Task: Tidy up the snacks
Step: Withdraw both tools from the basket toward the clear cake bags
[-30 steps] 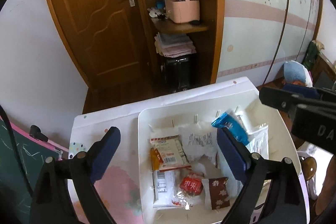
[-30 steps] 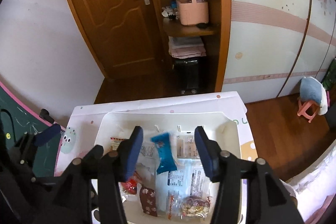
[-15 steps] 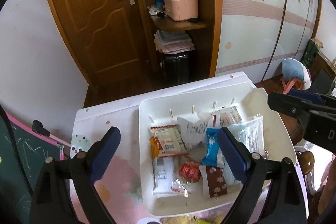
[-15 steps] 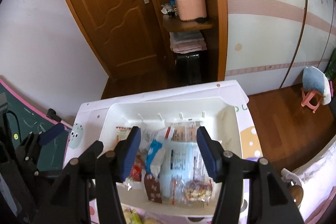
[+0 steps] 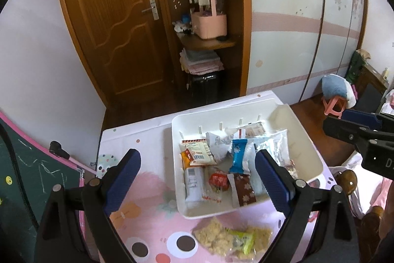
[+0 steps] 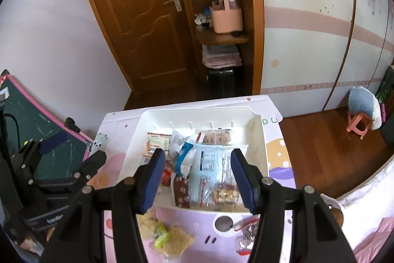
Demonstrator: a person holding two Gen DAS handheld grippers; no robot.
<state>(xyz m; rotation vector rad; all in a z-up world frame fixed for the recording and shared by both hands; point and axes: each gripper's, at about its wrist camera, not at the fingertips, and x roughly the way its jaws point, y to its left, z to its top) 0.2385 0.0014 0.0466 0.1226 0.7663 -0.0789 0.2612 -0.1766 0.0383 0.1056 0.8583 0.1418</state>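
Note:
A white tray [image 5: 305, 139] [image 6: 138, 137] on the pink table holds several snack packets, among them a blue packet [image 5: 238, 155] [image 6: 184, 157], a brown packet [image 5: 244, 192] and a large clear bag [image 6: 216, 164]. A yellow crumbly snack bag [image 5: 231, 237] [image 6: 165, 237] lies on the table in front of the tray. My left gripper [image 5: 197, 179] is open and empty above the tray's near left. My right gripper [image 6: 195, 179] is open and empty above the tray's near edge.
A silver-red packet [image 6: 247, 234] lies on the table at the front right. A green chalkboard [image 5: 27, 179] leans at the left. A wooden door and corner shelves stand behind the table. A pink stool [image 6: 357, 123] stands on the floor at the right.
Both grippers have pulled back toward me and up, away from the tray. The blue packet now lies in the tray. The yellow snack bag has come into view.

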